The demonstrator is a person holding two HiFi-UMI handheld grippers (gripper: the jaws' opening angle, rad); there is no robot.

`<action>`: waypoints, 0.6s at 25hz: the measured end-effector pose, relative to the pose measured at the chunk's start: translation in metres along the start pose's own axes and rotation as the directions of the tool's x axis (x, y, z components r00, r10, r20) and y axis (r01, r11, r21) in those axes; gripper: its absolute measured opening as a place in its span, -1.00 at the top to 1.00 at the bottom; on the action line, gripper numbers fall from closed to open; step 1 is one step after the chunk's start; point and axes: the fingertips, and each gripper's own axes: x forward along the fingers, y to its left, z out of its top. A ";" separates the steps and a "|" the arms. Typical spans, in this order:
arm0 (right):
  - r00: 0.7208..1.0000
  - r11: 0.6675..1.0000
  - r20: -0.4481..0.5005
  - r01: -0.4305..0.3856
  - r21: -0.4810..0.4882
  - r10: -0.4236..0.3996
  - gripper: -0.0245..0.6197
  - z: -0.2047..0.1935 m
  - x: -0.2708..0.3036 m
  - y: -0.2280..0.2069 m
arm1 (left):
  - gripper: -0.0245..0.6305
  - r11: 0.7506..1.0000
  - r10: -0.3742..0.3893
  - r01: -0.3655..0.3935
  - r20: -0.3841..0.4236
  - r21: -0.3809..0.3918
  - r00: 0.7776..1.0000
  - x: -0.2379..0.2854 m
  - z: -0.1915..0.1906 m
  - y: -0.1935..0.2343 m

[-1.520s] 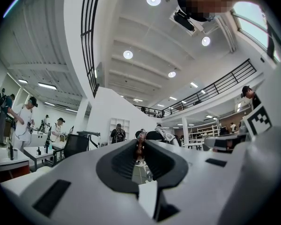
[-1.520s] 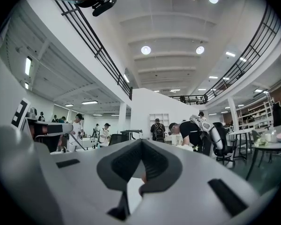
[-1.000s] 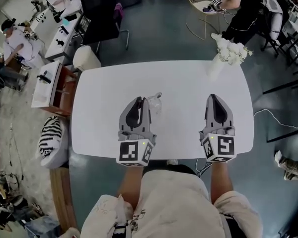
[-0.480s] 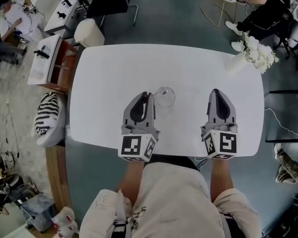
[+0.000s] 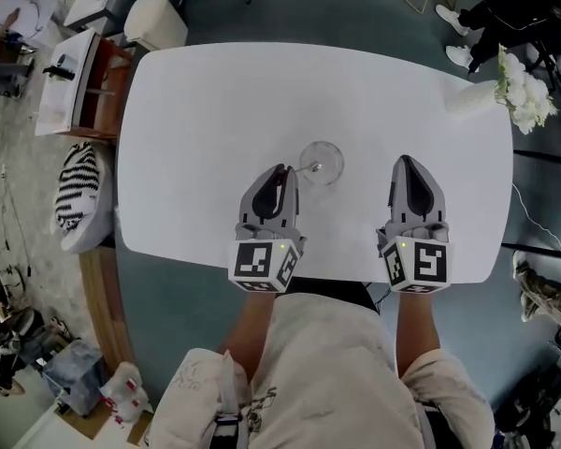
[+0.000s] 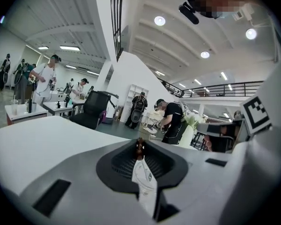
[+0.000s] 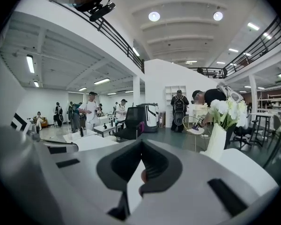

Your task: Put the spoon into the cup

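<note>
While my left gripper point(image 5: 282, 169) clamps the slim metal spoon point(image 5: 304, 167) by the clear glass cup point(image 5: 329, 157), a careless swing could topple it; my right gripper point(image 5: 404, 161) is closed, empty.

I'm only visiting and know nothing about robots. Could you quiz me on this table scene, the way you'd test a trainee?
1. True or false: the cup is black and opaque.
2. The spoon is held by: A the left gripper; B a bare hand; C nothing, it lies loose.
3. What stands at the far right corner of the table?

Key: 1 false, it is clear. 2 A. 3 A vase of white flowers.
</note>
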 end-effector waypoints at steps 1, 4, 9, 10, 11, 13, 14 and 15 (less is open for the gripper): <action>1.000 1.000 -0.010 -0.003 -0.001 0.003 0.96 -0.004 0.003 0.001 | 0.79 1.000 0.001 -0.001 -0.011 -0.008 1.000 0.003 -0.006 0.003; 0.999 1.000 -0.037 -0.013 -0.006 0.013 0.96 -0.016 0.014 0.007 | 0.79 1.000 0.005 -0.006 -0.037 -0.024 0.999 0.014 -0.022 0.011; 0.996 1.000 -0.083 -0.021 -0.004 0.021 0.96 -0.034 0.028 0.016 | 0.79 0.998 -0.016 0.012 -0.073 -0.062 0.997 0.028 -0.044 0.020; 0.996 1.000 -0.089 -0.023 -0.003 0.023 0.96 -0.037 0.031 0.017 | 0.79 0.998 -0.020 0.015 -0.079 -0.066 0.997 0.031 -0.048 0.019; 0.995 1.000 -0.093 -0.026 -0.001 0.025 0.96 -0.040 0.033 0.017 | 0.79 0.998 -0.023 0.017 -0.085 -0.065 0.996 0.035 -0.051 0.018; 0.994 1.000 -0.103 -0.025 0.000 0.025 0.96 -0.045 0.037 0.015 | 0.79 0.998 -0.029 0.023 -0.097 -0.063 0.995 0.041 -0.057 0.016; 0.994 1.000 -0.111 -0.022 0.000 0.022 0.96 -0.047 0.039 0.014 | 0.79 0.998 -0.033 0.026 -0.103 -0.064 0.994 0.044 -0.060 0.015; 0.993 1.000 -0.117 -0.020 0.000 0.020 0.96 -0.048 0.040 0.013 | 0.79 0.997 -0.037 0.030 -0.109 -0.066 0.993 0.046 -0.062 0.015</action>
